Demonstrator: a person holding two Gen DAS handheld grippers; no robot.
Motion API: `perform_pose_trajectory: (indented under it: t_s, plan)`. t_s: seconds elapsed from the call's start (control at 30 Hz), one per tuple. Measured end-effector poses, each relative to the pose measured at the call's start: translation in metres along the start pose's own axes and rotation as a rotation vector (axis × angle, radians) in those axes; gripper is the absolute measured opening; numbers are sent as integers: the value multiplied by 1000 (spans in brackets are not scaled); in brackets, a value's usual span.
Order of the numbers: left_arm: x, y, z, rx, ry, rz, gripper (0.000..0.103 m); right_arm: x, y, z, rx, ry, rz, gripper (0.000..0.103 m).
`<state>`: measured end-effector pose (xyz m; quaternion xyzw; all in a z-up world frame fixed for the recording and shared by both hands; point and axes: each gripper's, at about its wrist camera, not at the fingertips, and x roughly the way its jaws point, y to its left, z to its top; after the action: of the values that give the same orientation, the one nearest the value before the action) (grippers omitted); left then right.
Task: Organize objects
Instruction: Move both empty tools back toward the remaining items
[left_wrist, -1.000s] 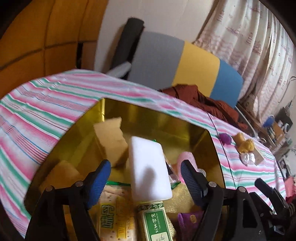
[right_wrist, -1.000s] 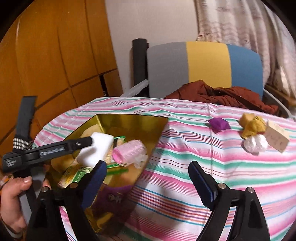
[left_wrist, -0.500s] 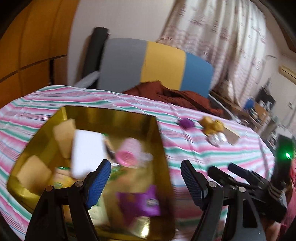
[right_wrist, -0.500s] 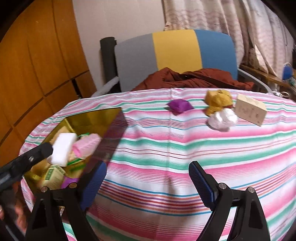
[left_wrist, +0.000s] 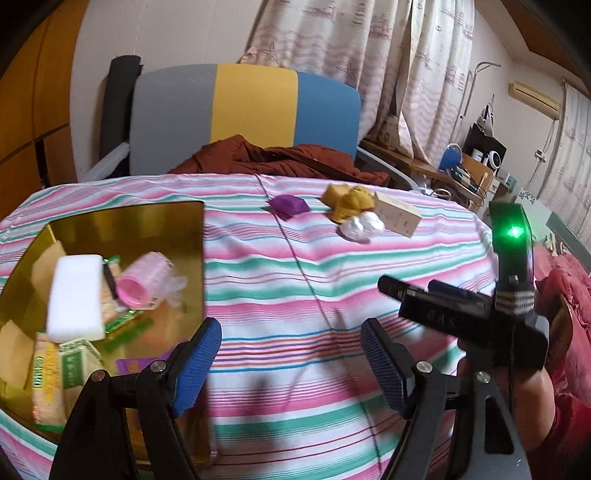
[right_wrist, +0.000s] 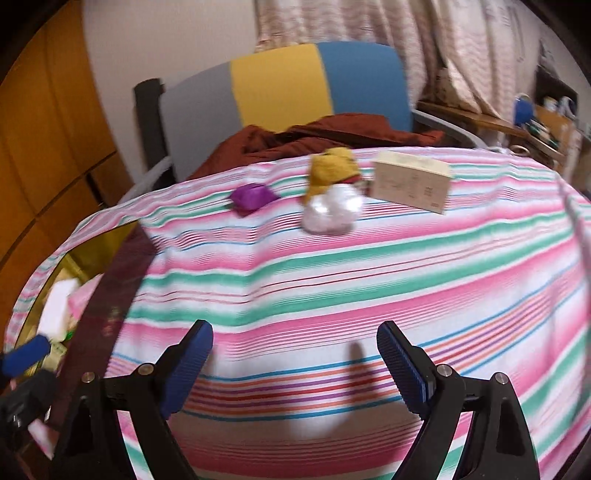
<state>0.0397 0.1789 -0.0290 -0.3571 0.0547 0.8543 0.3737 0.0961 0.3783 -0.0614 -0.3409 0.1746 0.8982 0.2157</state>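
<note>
A gold tin (left_wrist: 122, 221) sits at the table's left and holds a white foam block (left_wrist: 75, 295), a pink roller (left_wrist: 144, 284) and several packets. On the striped cloth at the far side lie a purple pouch (right_wrist: 253, 195), a yellow plush (right_wrist: 330, 168), a white crinkled wrap (right_wrist: 332, 212) and a beige box (right_wrist: 412, 186). My left gripper (left_wrist: 291, 365) is open and empty over the cloth, right of the tin. My right gripper (right_wrist: 295, 365) is open and empty, well short of the loose objects; it also shows in the left wrist view (left_wrist: 439, 302).
A chair with a grey, yellow and blue back (left_wrist: 243, 110) stands behind the table, with a brown cloth (left_wrist: 280, 158) draped on it. Curtains and a cluttered desk (left_wrist: 476, 173) are at the right. Wooden cabinets (right_wrist: 48, 147) are at the left.
The left gripper has let go of the white foam block in the tin and swung right over the cloth. The right gripper has also moved right, toward the loose objects.
</note>
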Motion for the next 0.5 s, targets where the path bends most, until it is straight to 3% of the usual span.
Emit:
perform_pose_trajectory:
  t_s: [0.5]
  plan:
    - [53,-35,7,22,111,-38,79,18,-67,22,19,-26,-160,91]
